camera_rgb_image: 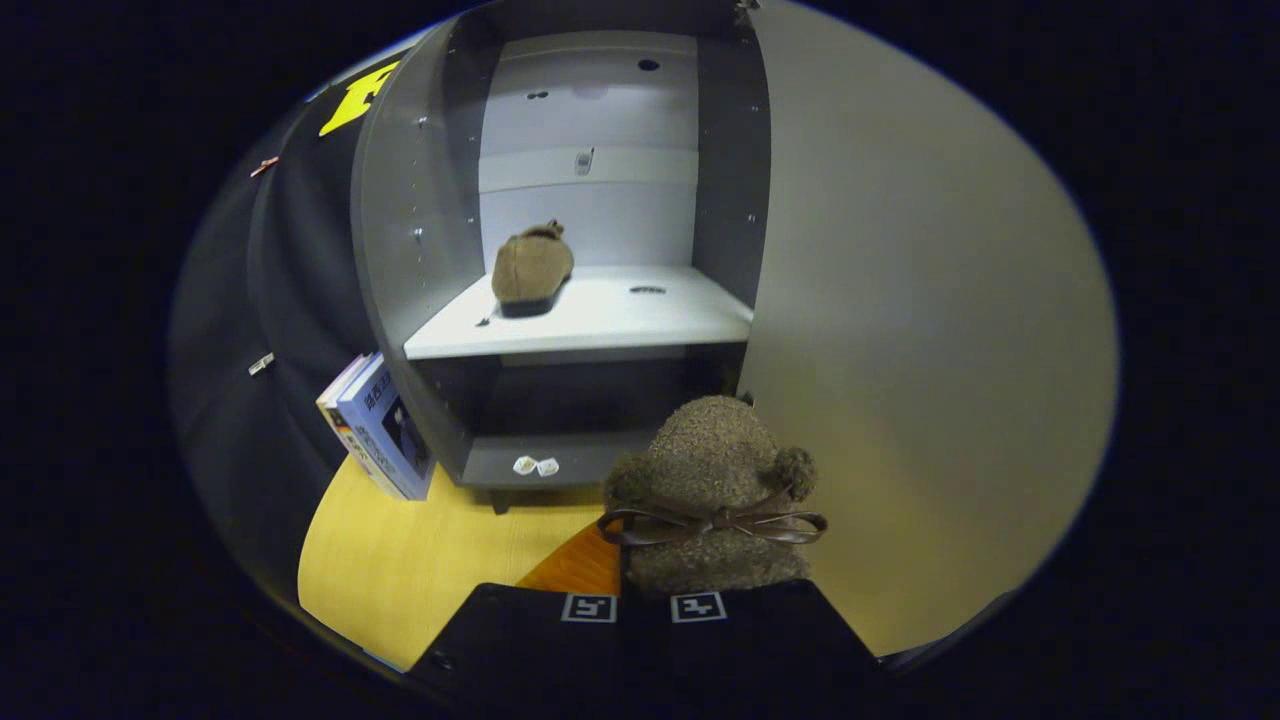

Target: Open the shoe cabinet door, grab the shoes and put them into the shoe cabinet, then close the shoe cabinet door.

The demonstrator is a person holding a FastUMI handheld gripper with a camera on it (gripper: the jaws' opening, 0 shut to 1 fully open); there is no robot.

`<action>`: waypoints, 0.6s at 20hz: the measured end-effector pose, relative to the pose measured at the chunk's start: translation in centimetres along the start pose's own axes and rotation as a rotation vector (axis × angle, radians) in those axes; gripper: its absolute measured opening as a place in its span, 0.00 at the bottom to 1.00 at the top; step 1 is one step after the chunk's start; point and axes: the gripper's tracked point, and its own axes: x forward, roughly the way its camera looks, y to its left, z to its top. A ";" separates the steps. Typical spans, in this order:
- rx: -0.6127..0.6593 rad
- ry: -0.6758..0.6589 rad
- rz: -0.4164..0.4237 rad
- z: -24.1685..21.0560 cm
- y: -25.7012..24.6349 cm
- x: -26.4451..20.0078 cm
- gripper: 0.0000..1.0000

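A fuzzy brown shoe (pixel 712 490) with a dark bow and pompoms sticks out forward from my gripper (pixel 645 600), whose two black fingers are shut on its heel end. It hangs above the yellow floor, just in front of the grey shoe cabinet (pixel 410 260). The cabinet door (pixel 920 330) stands swung open to the right of the shoe. On the white middle shelf (pixel 620 320) the matching brown shoe (pixel 532 268) rests at the left, heel toward me. The lower compartment is dark.
Two small white bits (pixel 535 466) lie on the cabinet's bottom ledge. A blue book or box (pixel 385 428) leans against the cabinet's left side on the yellow floor (pixel 400 560). An orange-brown patch (pixel 580 570) lies just ahead of the fingers.
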 end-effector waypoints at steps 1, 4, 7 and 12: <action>0.001 -0.008 -0.006 1.6 -0.2 -0.3 0.05; 0.011 -0.068 -0.014 6.7 -0.5 -1.0 0.05; 0.003 -0.103 -0.007 11.2 -0.5 -1.3 0.05; 0.005 -0.126 -0.009 17.7 -0.4 0.2 0.05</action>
